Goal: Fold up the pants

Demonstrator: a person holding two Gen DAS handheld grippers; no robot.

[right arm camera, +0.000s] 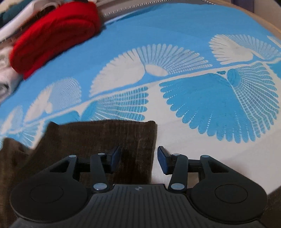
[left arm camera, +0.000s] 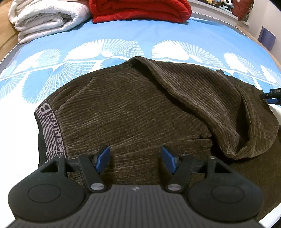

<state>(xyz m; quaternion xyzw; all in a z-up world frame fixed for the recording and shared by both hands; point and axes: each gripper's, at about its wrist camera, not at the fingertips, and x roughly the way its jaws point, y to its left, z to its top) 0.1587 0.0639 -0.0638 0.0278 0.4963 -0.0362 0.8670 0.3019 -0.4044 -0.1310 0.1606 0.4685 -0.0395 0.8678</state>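
On the bed: dark brown ribbed corduroy pants (left arm camera: 133, 108) lie across a blue bedsheet with white fan-shaped patterns (left arm camera: 108, 33), taking up the near middle of the left wrist view.
Pants, waist end: a black and grey striped waistband with woven lettering (left arm camera: 48, 129) sits at the left edge of the cloth, just left of the left tool.
Pants, folded part: one thick layer is turned over and lies bunched on the right half of the cloth, running from the far middle down toward the near right.
Left tool (left arm camera: 135, 160): its blue-padded fingers stand well apart over the near edge of the brown cloth; the pants spread out beyond and beneath them, and nothing is pinched between the pads.
Right tool (right arm camera: 138, 160): fingers apart, no cloth clamped. This view is blurred.
Pants relative to right tool: the squared end of a brown leg (right arm camera: 105, 138) lies under the left finger and in the gap; its right edge runs between the two fingers, so the right finger sits over bare sheet.
Right tool seen from the left: a small dark piece of it shows at the far right edge, beside the bunched cloth.
Far left of the bed: a folded white quilted blanket (left arm camera: 45, 19).
Far middle: a folded red fleece blanket (left arm camera: 140, 10), just right of the white one, well apart from the pants.
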